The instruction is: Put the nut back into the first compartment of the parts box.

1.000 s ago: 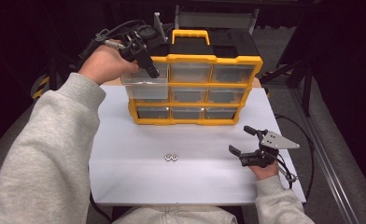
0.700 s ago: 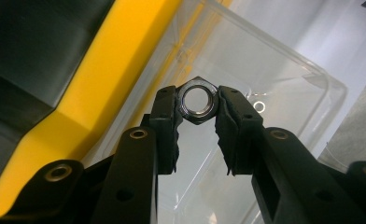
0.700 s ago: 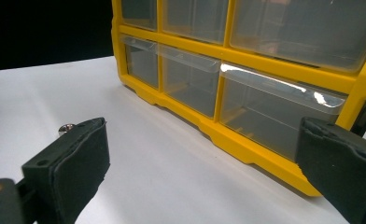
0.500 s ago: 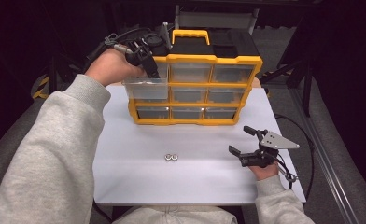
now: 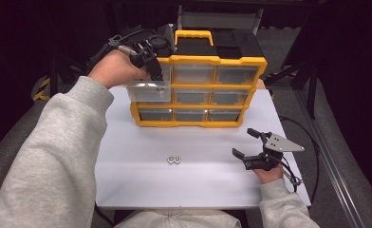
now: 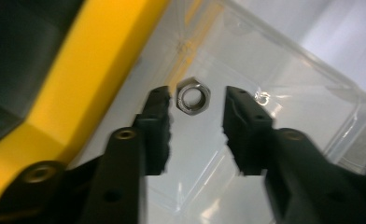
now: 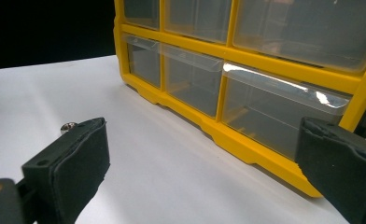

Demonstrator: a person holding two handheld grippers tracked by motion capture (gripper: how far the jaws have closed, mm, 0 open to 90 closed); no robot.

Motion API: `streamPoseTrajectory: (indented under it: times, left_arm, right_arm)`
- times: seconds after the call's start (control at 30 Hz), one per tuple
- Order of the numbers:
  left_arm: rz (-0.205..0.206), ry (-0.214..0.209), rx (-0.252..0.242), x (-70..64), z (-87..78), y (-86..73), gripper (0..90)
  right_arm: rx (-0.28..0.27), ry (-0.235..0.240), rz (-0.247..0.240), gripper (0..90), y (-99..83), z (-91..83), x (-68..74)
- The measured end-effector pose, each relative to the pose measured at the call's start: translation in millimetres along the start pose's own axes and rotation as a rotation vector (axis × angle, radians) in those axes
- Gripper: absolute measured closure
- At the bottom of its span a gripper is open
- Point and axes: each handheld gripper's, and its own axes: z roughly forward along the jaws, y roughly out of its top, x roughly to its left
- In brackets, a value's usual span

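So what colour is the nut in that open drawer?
Silver-grey metal nut, clearest in the left gripper view.

- We see a hex nut lying in the pulled-out drawer, at the organizer's left.
- Two nuts lie on the table before it.

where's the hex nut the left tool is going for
In the left gripper view the hex nut lies flat on the floor of the pulled-out clear drawer, between the open jaws of the left tool, beside the yellow organizer frame.
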Motion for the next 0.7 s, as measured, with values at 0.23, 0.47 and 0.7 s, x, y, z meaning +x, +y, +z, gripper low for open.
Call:
streamPoseTrajectory:
  times: [0.23,0.47,0.7]
  left_arm:
    - [-0.01,0.032,-0.059,0.6,-17.0,-8.6,55.4]
    - [0.051,0.086,-0.126,-16.9,-40.2,-19.1,49.5]
    - [0.153,0.119,-0.175,-48.0,-60.1,-34.5,34.3]
  right_arm:
    - [-0.001,0.003,0.0,3.8,0.0,0.3,0.5]
    - [0.002,0.005,0.0,3.8,-0.3,1.1,0.7]
    - [0.0,0.005,0.0,3.8,0.0,0.5,1.2]
